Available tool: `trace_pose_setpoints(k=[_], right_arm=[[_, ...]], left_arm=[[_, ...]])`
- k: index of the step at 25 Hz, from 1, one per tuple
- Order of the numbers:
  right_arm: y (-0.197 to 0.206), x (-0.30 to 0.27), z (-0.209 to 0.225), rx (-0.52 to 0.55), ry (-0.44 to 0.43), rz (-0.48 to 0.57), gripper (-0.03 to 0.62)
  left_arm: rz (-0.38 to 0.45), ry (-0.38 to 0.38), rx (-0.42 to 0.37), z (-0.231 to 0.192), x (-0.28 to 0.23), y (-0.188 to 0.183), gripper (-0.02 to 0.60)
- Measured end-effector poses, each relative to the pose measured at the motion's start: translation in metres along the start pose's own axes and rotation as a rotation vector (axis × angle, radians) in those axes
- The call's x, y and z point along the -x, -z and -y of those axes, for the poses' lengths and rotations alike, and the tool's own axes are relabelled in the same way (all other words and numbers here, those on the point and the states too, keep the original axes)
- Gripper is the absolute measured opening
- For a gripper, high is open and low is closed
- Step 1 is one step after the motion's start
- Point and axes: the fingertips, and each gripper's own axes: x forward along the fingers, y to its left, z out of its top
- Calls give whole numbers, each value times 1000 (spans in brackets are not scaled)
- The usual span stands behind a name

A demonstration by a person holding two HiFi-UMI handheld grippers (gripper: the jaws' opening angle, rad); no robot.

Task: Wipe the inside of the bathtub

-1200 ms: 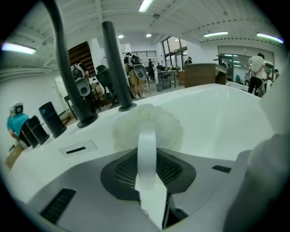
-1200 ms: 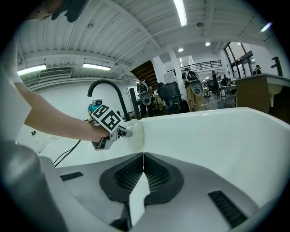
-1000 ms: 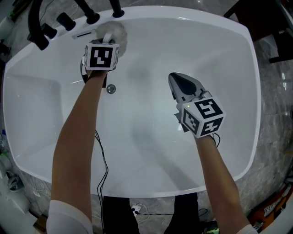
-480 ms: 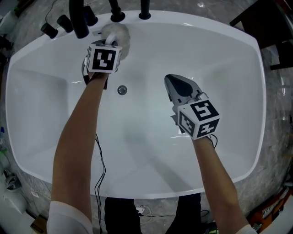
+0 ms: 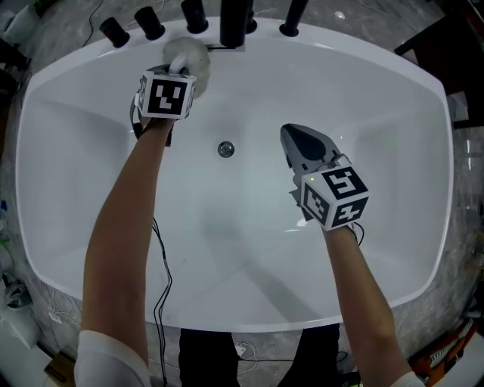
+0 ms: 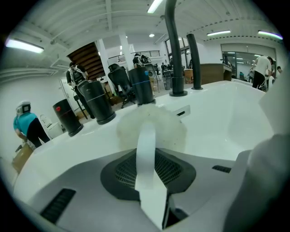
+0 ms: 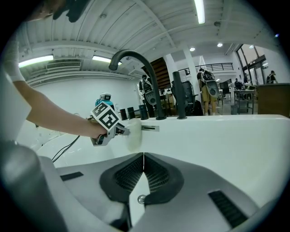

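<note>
Black faucet spout (image 5: 234, 23) stands at 12 o'clock in the head view, with four black tap fittings (image 5: 149, 23) in a row beside it. Grey stone surface (image 5: 463, 249) lies at 3 o'clock; dark furniture (image 5: 446, 38) at 2 o'clock.

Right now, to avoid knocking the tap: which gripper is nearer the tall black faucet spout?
Left. The left gripper, shut on a white fluffy pad, is close beside the tall black faucet spout; the right gripper, shut, hangs over the middle of the white bathtub, farther away.

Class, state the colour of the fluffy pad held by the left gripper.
Off-white. The fluffy pad shows best in the left gripper view.
</note>
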Motion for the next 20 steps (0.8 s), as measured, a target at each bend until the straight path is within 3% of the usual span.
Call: trace_pose_setpoints(k=[12, 20], right_arm=[[-5, -70, -85, 56, -66, -29, 20], [-5, -103, -116, 89, -76, -40, 20]], left_arm=[[-18, 8, -40, -96, 0, 46, 100], [-11, -56, -48, -173, 11, 72, 100]])
